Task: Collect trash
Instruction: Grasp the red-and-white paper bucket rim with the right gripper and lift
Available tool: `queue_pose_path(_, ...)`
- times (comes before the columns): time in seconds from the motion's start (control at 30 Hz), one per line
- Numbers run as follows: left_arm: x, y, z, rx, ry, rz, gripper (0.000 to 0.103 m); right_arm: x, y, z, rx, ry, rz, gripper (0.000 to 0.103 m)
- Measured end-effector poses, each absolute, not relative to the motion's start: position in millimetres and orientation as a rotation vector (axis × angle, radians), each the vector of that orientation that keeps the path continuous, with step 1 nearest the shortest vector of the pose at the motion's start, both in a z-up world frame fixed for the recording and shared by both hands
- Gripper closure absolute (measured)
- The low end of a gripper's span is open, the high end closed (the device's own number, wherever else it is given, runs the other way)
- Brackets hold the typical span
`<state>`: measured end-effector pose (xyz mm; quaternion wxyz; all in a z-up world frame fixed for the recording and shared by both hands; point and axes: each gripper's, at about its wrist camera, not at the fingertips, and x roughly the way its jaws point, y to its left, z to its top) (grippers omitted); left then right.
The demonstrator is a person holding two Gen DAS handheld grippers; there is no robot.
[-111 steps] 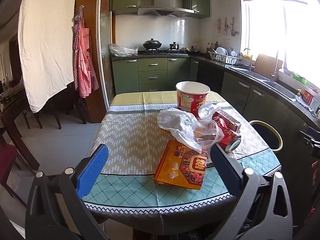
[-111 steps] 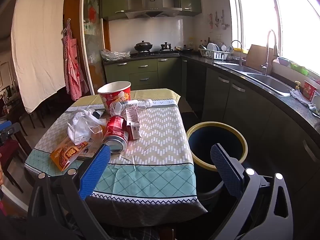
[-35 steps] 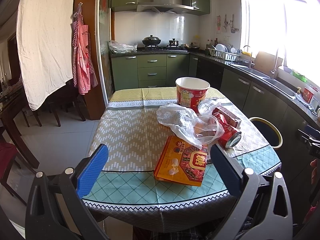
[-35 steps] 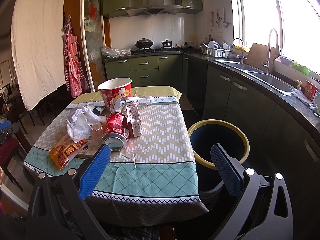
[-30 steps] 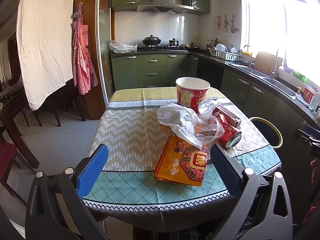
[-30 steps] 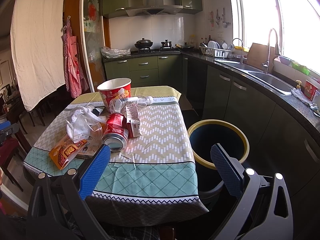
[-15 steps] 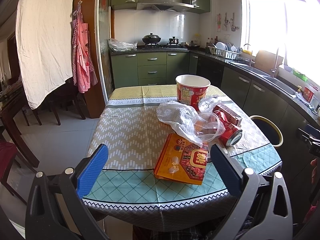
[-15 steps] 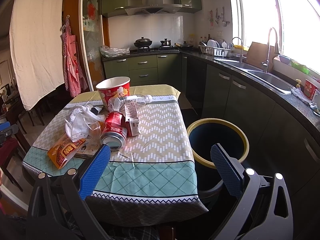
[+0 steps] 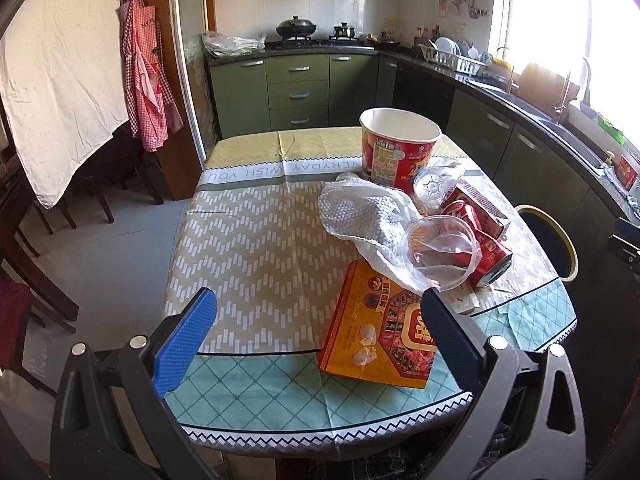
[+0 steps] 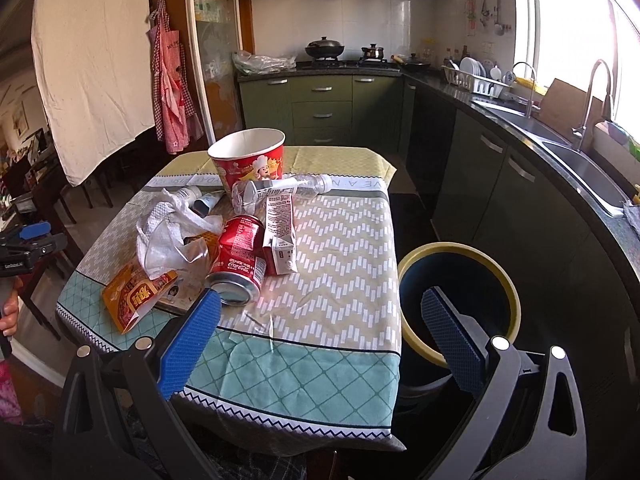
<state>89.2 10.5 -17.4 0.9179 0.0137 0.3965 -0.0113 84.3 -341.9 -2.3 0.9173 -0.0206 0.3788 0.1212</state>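
Trash lies heaped on the tabletop (image 10: 344,240), nothing yet collected: red paper bucket (image 10: 250,158), orange box (image 9: 380,330), white plastic bag (image 9: 366,214), Coca-Cola can (image 10: 238,260), small carton (image 10: 280,232). The bin (image 10: 458,304) waits beside the tabletop's right edge. Both left tongs (image 9: 316,338) and right tongs (image 10: 320,338) hover spread wide, empty. Next, I judge, a reach and pinch. The cloth reads "EVERYDAY WISH YOU".
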Motion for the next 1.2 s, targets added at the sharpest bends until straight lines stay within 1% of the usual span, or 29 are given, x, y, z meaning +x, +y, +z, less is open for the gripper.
queue_pose_path(0.13,112.6,1.0,-17.7,0.058,0.862,-0.045,0.006,124.0,-325.0,2.7,-0.080,0.854,0.314,0.004)
queue_pose_path(0.23,126.1,-6.7,-11.6,0.070,0.872,-0.072,0.006,152.3,-308.4,2.8,-0.107,0.902,0.349,0.010)
queue_pose_path(0.27,131.5,-9.0,-9.2,0.073,0.873,-0.076,0.006,162.1,-303.3,2.9,-0.109,0.920,0.363,0.013)
queue_pose_path(0.43,159.4,-16.8,7.0,0.095,0.871,-0.080,0.006,222.0,-284.4,10.9,-0.073,0.987,0.398,0.019)
queue_pose_path(0.5,165.3,-20.4,10.8,0.111,0.865,-0.080,0.006,253.8,-274.7,14.1,-0.059,1.021,0.395,0.029)
queue_pose_path(0.6,170.4,-23.3,12.2,0.125,0.865,-0.089,0.006,307.9,-257.3,12.5,-0.051,1.068,0.370,0.038)
queue_pose_path(0.8,178.9,-14.5,6.1,0.130,0.893,-0.094,0.006,399.4,-222.0,-12.0,-0.060,1.171,0.307,0.051)
queue_pose_path(0.83,180.8,-11.9,4.6,0.131,0.898,-0.092,0.006,410.9,-217.5,-17.6,-0.059,1.185,0.296,0.052)
queue_pose_path(0.9,185.7,-6.7,1.7,0.133,0.907,-0.088,0.006,428.7,-208.7,-27.2,-0.064,1.212,0.279,0.058)
queue_pose_path(0.97,190.9,-3.6,-1.8,0.139,0.917,-0.085,0.006,441.1,-201.1,-35.8,-0.069,1.233,0.265,0.061)
queue_pose_path(1.03,196.2,-2.3,-4.4,0.143,0.927,-0.091,0.006,451.1,-196.6,-43.5,-0.062,1.256,0.257,0.065)
queue_pose_path(1.1,200.6,-4.3,-5.6,0.151,0.932,-0.105,0.006,456.8,-192.4,-51.1,-0.060,1.277,0.257,0.075)
queue_pose_path(1.13,202.3,-6.4,-5.7,0.158,0.931,-0.112,0.006,459.2,-191.1,-54.1,-0.060,1.282,0.255,0.078)
queue_pose_path(1.2,206.0,-12.1,-5.2,0.174,0.928,-0.124,0.006,462.5,-188.8,-60.6,-0.063,1.297,0.253,0.088)
